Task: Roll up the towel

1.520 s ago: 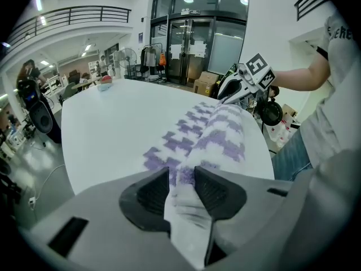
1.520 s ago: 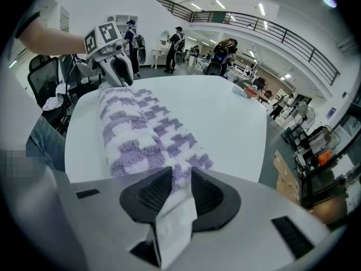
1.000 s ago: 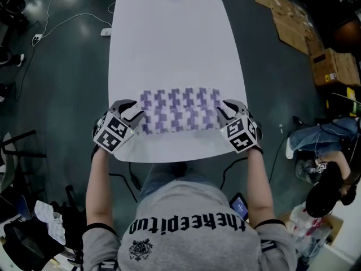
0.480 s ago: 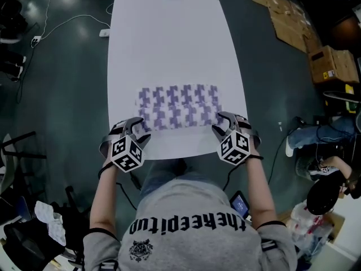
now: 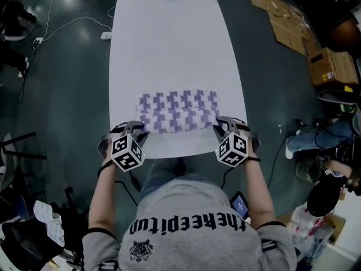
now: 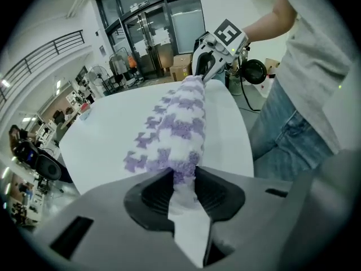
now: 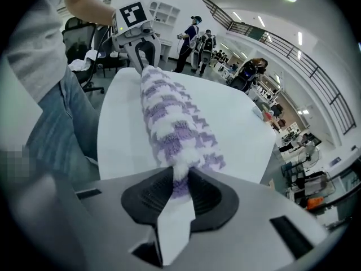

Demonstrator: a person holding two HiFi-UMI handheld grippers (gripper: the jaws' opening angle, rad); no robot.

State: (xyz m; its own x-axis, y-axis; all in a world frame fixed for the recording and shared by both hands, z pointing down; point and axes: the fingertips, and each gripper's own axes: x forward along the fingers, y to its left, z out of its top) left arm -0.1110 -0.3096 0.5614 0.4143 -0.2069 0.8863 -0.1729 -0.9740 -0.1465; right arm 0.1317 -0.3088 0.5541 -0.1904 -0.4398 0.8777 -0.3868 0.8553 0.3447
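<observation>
Jaws just closed: left gripper and right gripper each clamped on near corner of towel, flat on table by your edge. Long axis runs side to side between your hands; rest of it lies ahead, so rolling likely goes away from you.

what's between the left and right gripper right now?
The towel: its near edge runs from the left gripper to the right gripper. Each gripper's jaws have just been closing on a corner. The head view shows it.
</observation>
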